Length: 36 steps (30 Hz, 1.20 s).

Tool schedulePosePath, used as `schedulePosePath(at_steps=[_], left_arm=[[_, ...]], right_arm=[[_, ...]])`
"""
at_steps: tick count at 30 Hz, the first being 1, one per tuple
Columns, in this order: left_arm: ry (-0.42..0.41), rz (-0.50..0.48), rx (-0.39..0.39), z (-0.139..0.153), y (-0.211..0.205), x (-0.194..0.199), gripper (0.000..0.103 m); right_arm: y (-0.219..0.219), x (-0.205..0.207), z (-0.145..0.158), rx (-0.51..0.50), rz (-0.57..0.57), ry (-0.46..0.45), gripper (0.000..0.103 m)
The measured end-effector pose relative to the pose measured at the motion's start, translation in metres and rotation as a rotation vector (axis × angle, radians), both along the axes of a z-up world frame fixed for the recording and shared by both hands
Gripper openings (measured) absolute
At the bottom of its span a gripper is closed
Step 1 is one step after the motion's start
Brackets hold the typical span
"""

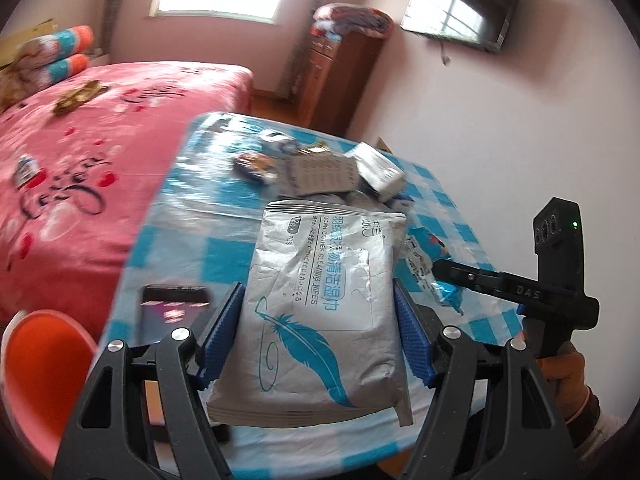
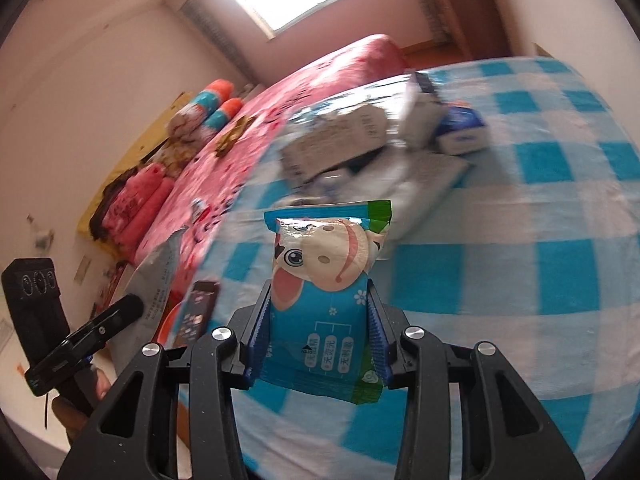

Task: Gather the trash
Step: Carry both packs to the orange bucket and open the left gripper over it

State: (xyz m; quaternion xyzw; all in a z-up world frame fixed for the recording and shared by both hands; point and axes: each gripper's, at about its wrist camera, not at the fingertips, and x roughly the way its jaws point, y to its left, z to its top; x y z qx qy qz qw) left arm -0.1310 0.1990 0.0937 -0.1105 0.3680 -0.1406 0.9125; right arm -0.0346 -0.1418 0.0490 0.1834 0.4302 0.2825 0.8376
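My left gripper (image 1: 320,328) is shut on a silver wipes pack (image 1: 320,300) with a blue feather print, held above the blue-and-white checked table (image 1: 200,208). My right gripper (image 2: 320,328) is shut on a blue wipes packet (image 2: 324,288) with a cartoon cow face, lifted over the table (image 2: 520,208). The right gripper and its blue packet (image 1: 444,284) also show at the right of the left wrist view, the left gripper with the silver pack (image 2: 160,280) at the lower left of the right wrist view. More wrappers and small boxes (image 1: 340,172) lie in a pile (image 2: 380,132) at the table's far side.
A phone (image 1: 172,312) lies at the table's near left edge. An orange stool (image 1: 44,364) stands below it. A pink bed (image 1: 80,160) with scraps on it runs along the left. A wooden cabinet (image 1: 336,68) and a wall television (image 1: 464,8) are behind.
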Motion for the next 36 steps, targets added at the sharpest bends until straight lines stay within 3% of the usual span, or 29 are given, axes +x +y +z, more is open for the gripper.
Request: schedulePosePath(at_steps=[8,19,28,36], left_arm=[[-0.011,0.234,0.009,-0.001,0.092,-0.042,0.072],[0.085,0.529,0.014,-0.048,0.205,-0.089,0.072],[0.163,0.625,-0.021,-0.087,0.244,-0.109,0.072],[0.206,0.664,-0.019,-0.105,0.258,-0.109,0.072]], right_arm=[[0.089,-0.008,0.035,-0.011,0.213,-0.043,0.044],[0.245,-0.045,0.057,-0.066,0.552,-0.085,0.044],[0.345,-0.070,0.046,-0.129,0.716,-0.078,0.044],[0.377,-0.071,0.028,-0.151,0.751,-0.048,0.046]])
